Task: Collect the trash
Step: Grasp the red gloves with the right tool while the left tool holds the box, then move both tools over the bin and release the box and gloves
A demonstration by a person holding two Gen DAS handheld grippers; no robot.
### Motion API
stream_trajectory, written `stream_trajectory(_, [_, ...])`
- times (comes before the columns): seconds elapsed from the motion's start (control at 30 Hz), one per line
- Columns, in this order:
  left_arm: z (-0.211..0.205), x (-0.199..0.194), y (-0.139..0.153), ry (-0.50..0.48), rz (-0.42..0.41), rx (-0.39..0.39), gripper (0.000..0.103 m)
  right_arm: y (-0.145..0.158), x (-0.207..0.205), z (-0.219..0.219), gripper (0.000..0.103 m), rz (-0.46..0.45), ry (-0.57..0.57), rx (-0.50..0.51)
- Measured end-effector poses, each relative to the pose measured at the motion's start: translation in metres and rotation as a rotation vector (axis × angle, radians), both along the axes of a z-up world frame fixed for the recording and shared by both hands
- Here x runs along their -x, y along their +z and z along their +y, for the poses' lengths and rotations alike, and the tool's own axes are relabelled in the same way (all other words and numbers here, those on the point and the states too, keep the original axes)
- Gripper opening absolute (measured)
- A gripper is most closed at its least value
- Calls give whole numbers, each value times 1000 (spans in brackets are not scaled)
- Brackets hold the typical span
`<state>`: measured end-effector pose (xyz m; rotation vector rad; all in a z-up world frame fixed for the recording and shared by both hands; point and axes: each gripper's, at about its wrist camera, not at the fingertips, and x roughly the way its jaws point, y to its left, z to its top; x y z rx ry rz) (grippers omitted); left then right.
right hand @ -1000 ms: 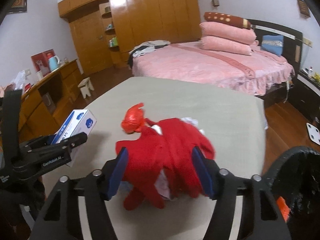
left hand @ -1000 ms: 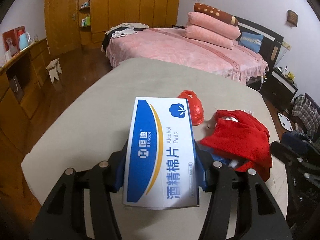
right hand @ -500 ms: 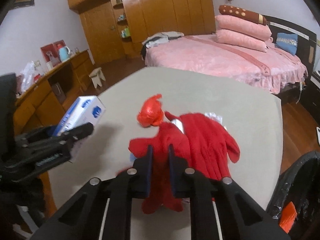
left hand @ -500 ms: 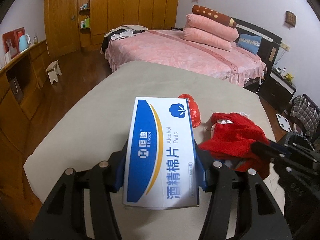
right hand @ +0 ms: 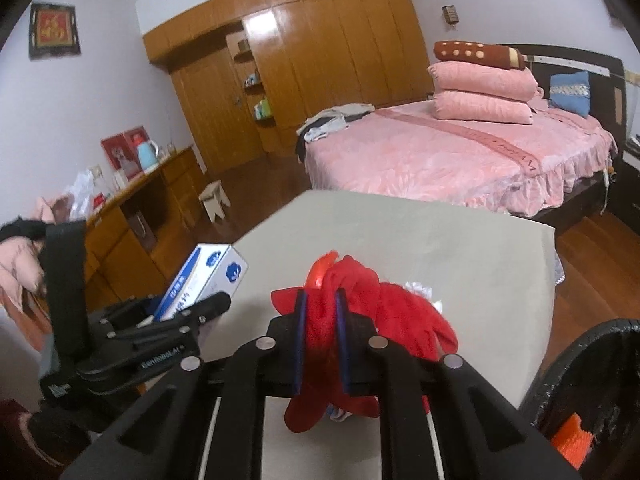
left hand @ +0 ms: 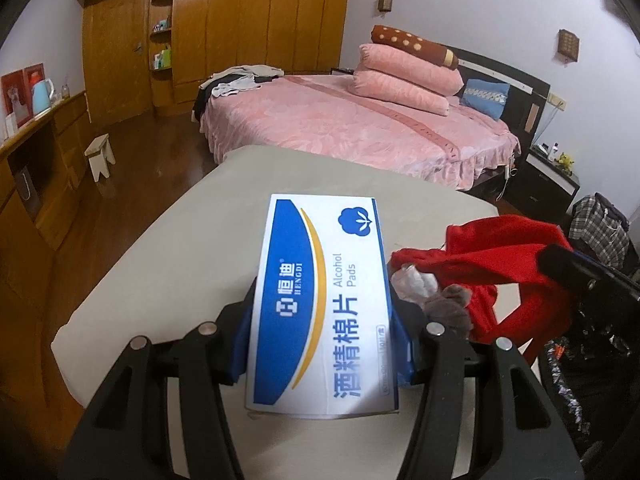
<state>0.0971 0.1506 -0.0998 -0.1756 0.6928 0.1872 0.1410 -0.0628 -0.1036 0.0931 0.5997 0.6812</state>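
Note:
A white and blue box of alcohol pads (left hand: 320,300) is clamped between the pads of my left gripper (left hand: 322,320), above the beige table (left hand: 180,260). From the right wrist view the same box (right hand: 204,276) and left gripper (right hand: 208,308) sit at the left. My right gripper (right hand: 320,304) is shut on a bunched red cloth (right hand: 400,316), which hangs off the table. An orange-red plastic scrap (right hand: 320,270) shows just past the fingertips. In the left wrist view the lifted red cloth (left hand: 500,248) carries a white tissue (left hand: 412,282) and a grey wad (left hand: 448,308).
A black-lined trash bin (right hand: 580,380) stands at the table's right edge with an orange item (right hand: 568,436) inside. A pink bed (right hand: 460,156) lies beyond the table, a wooden desk (right hand: 132,216) to the left, and a small stool (right hand: 216,196) on the floor.
My right gripper closed on the red cloth and raised it off the table. My left gripper, still holding the box, rose a little.

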Motion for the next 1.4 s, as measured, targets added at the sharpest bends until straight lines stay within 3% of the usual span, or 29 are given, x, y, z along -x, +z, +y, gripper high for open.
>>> stream_trajectory(0.3, [-24,-1,17,-52,-29,-4,54,18,5,-37,14,-12,-54,-51])
stream_trajectory(0.63, [-78,-4,26,-178,-50,4,54,29,22,-87,14,-40,-147,-41])
stream_trajectory(1.4, [-286,-22,10,-618,-54,35,54,10,66,-265,14,-22,-539,38])
